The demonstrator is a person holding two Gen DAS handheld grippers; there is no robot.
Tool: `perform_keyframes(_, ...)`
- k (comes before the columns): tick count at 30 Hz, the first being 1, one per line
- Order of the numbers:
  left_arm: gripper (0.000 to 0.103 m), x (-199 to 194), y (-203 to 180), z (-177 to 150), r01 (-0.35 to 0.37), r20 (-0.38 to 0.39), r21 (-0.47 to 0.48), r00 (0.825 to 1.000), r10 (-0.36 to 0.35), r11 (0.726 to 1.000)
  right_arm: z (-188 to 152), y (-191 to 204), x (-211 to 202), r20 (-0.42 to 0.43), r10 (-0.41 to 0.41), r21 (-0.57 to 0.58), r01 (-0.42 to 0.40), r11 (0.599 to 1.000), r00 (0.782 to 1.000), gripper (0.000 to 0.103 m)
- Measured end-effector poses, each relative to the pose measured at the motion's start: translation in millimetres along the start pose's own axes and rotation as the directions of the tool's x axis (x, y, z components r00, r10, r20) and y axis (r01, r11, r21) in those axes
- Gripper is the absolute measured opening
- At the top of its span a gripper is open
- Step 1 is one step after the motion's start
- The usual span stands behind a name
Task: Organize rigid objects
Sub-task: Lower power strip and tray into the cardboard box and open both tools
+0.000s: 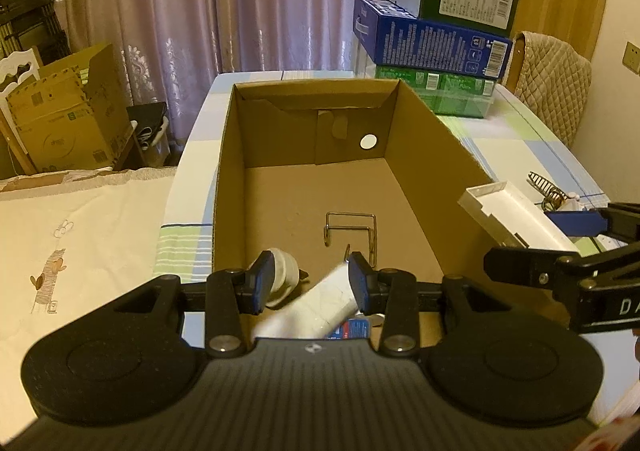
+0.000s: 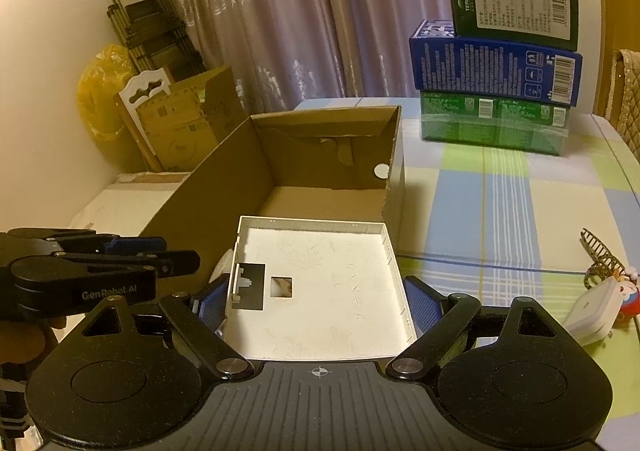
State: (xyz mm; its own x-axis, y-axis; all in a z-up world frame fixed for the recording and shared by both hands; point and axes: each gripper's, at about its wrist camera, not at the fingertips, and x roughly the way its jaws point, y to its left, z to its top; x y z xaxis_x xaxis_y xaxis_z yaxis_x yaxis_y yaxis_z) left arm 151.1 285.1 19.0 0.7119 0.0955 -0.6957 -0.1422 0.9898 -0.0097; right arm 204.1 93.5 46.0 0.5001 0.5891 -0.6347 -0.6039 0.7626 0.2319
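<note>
An open cardboard box (image 1: 432,155) stands on the checked table; it also shows in the right wrist view (image 2: 224,187). Inside lie a wire bracket (image 1: 352,229), a round white piece (image 1: 286,271) and a white tube (image 1: 320,309). My left gripper (image 1: 310,281) hangs open over the box's near end, above these things, holding nothing. My right gripper (image 2: 316,305) is shut on a flat square white plastic cover (image 2: 320,291), held over the box's right wall; the cover also shows in the left wrist view (image 1: 516,219).
Stacked green, blue and dark green cartons (image 2: 496,91) stand at the table's far right. A small white device (image 2: 592,309), a wire clip (image 2: 600,255) and a little toy figure (image 2: 630,291) lie on the table to the right. A bed (image 1: 80,243) lies left.
</note>
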Motion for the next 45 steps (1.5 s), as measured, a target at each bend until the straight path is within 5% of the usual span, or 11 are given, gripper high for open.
perform_keyframes(45,0.035,-11.4,-1.7,-0.7,0.003,0.016,-0.016,1.000,-0.003,1.000,-4.3,4.0,-1.0,0.007,0.028,-0.009,-0.028,1.000,1.000,0.087)
